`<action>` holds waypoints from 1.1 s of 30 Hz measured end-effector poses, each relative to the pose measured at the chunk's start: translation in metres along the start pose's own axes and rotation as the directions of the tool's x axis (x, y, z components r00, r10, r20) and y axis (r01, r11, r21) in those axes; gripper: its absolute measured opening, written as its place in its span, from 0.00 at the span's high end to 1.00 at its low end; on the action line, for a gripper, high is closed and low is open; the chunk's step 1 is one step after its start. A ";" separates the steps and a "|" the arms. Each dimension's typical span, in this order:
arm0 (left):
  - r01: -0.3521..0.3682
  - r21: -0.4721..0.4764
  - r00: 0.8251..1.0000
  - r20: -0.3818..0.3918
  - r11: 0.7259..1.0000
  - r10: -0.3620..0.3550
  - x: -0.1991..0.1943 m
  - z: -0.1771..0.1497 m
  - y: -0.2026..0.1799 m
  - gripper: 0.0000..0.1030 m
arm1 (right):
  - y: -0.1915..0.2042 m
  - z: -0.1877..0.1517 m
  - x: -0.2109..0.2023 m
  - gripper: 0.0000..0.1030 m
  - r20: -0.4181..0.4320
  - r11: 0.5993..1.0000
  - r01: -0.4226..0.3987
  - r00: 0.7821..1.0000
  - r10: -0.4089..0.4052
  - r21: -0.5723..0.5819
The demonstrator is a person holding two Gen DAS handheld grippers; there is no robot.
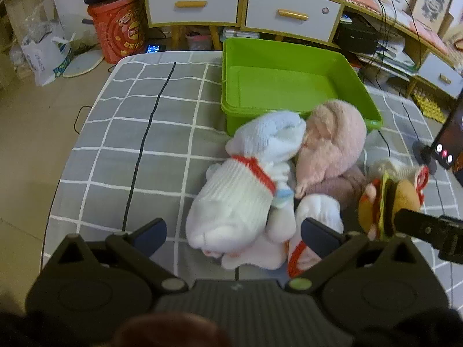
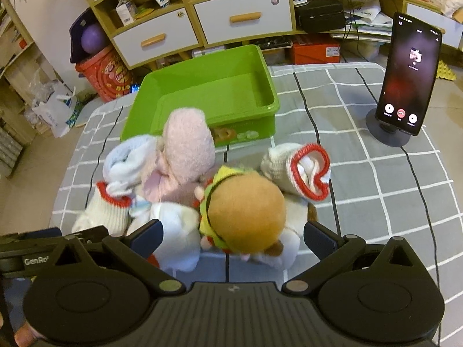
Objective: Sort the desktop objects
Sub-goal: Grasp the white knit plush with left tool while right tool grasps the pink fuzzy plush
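Green bin [image 2: 262,66] seemingly empty; socks [image 1: 240,199] outside.

Grey checked bedcover [image 2: 361,173] carries green bin [image 2: 269,107], heap of plush toys [image 2: 185,150], phone stand [image 2: 387,136].

Both wrist views looking forward and down along open fingers, close over the sock pile [image 1: 246,202] [image 2: 162,190]. Left view from the pile's left, right view from its right. Shared: green bin [image 1: 292,63] [image 2: 246,66], burger plush [image 1: 387,202] [image 2: 246,211], phone [image 1: 451,141] [image 2: 408,75].
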State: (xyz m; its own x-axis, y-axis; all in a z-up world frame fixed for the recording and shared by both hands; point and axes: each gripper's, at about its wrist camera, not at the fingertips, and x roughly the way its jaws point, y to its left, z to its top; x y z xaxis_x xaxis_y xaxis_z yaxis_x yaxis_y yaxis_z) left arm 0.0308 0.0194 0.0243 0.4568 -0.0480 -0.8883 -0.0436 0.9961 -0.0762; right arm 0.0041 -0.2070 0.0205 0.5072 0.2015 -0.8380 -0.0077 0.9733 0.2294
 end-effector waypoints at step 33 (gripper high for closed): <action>0.278 -0.134 0.960 0.032 0.951 -0.277 0.064 0.056 0.019 0.11 | -0.009 0.060 0.086 0.22 0.052 0.921 -0.355 0.935 0.351 0.160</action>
State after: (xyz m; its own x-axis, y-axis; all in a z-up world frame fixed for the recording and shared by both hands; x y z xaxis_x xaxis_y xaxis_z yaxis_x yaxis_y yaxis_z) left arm 0.1090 0.0397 -0.0089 0.4794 -0.3193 -0.8174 -0.0331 0.9242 -0.3804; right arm 0.0993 -0.2050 -0.0234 0.5165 0.5242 -0.6771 -0.0494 0.8077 0.5876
